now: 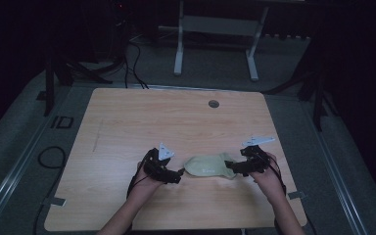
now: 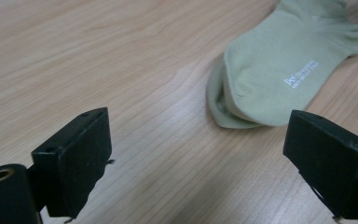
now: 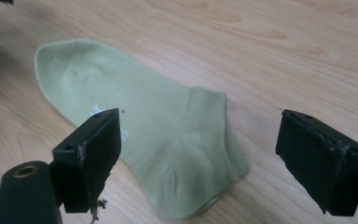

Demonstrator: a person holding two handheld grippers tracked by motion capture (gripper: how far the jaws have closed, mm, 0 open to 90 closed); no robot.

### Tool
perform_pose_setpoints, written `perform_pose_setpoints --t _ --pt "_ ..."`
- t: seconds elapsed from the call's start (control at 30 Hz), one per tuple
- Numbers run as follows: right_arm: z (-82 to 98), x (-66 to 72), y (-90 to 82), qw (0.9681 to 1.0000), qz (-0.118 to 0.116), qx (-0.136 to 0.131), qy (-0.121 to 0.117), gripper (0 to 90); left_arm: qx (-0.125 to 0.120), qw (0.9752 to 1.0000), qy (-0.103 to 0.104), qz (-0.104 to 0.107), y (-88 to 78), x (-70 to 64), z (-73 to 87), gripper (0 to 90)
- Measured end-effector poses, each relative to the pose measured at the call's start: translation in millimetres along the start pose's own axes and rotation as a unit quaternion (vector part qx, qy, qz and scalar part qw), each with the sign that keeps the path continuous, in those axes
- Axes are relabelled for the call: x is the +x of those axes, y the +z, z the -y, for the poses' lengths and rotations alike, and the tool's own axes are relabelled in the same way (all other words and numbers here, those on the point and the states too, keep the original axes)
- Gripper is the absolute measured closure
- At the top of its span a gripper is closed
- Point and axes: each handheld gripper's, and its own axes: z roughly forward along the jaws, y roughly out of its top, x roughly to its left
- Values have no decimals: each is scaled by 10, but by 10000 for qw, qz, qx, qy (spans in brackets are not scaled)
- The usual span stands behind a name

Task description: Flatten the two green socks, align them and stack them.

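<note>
The pale green sock (image 1: 209,165) lies flat on the worktop (image 1: 127,117), lower centre of the high view, long axis running left-right across the frame, btw the two grippers. Left gripper (image 1: 178,176) sits just beside the sock's left end, right gripper (image 1: 231,168) at its right end; both about equally near. Both sets of fingers are released, spread wide, nothing btw the pads (the sock lies loose).

In the left gripper view the sock (image 2: 279,74) sits upper right, past the right finger (image 2: 328,161), and it looks like two layers stacked, w/ white print on top. The right gripper view has the sock (image 3: 154,135) running from upper left to bottom centre, partly behind the left finger (image 3: 91,156); which end is the cuff I can't say for sure.
</note>
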Motion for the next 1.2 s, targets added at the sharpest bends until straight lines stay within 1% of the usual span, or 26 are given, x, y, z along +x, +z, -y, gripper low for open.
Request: perform_pose_setpoints --t 0.1,0.17,0.2,0.3,0.37,0.53,0.73,0.83,0.87,1.0,1.07,1.13,1.2 --pt "42 2 6 10000 40 2 13 141 -52 10000 -7 -29 -27 25 51 68" --pt "70 7 -13 9999 126 -16 41 146 55 9999 -134 18 -22 56 91 22" --pt "80 8 -27 9999 141 -9 57 146 116 9998 -177 44 -25 70 111 16" --pt "116 1 -69 9998 156 -66 83 145 112 9997 -231 -22 -68 93 171 16" --pt "153 -3 -91 9998 174 -80 82 145 65 9995 -296 -19 -107 104 212 16" --pt "270 -49 -136 9998 112 -116 144 145 55 9996 -237 -128 -220 139 310 16" --pt "432 -122 -200 9995 162 -108 260 145 43 9992 -341 -191 -328 231 422 16" --pt "531 -158 -246 9993 137 -140 325 142 13 9989 -398 -233 -352 274 504 16" --pt "567 -164 -263 9993 154 -166 310 139 55 9988 -422 -231 -355 290 531 17" --pt "709 -186 -327 9987 269 -292 335 136 55 9983 -515 -255 -388 329 631 16" --pt "767 -194 -347 9983 308 -353 339 135 66 9983 -511 -264 -419 339 661 16" --pt "810 -195 -359 9984 348 -341 295 122 21 9983 -487 -309 -460 340 687 16" --pt "846 -192 -382 9981 391 -404 258 121 -17 9983 -492 -308 -504 345 712 17"
